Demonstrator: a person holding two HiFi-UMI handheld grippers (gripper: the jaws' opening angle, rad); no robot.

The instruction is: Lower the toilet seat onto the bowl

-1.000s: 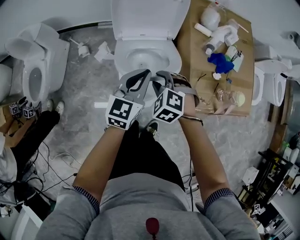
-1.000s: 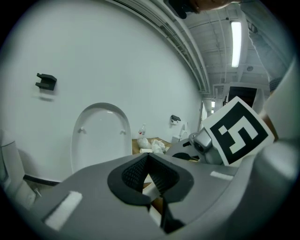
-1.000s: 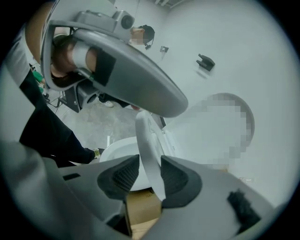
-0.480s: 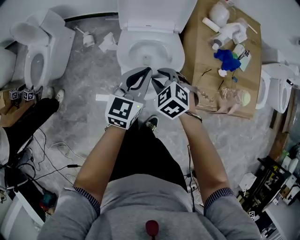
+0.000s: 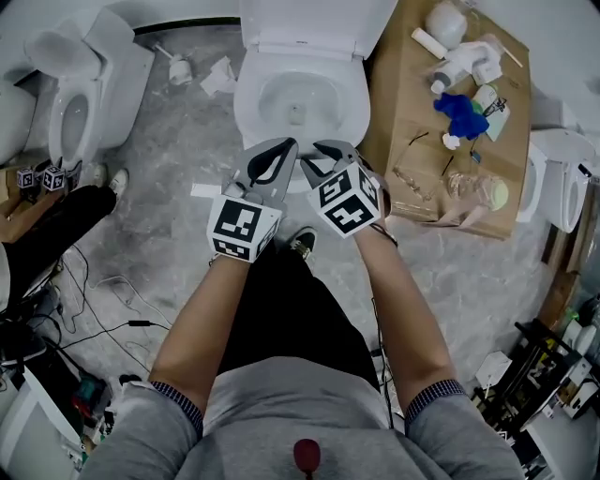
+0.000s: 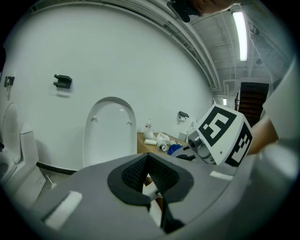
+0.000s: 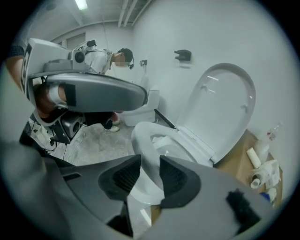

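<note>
White-on-white ahead: found toilet seat [image 5: 314, 21] upright by the wall [image 6: 140, 56] behind the bowl [image 5: 248, 103], untouched; held both grippers short of it, left gripper [image 5: 286, 145] pinched shut on nothing, right gripper [image 5: 323, 150] parted, jaws just narrowed yet empty, likely for reaching its top edge.
</note>
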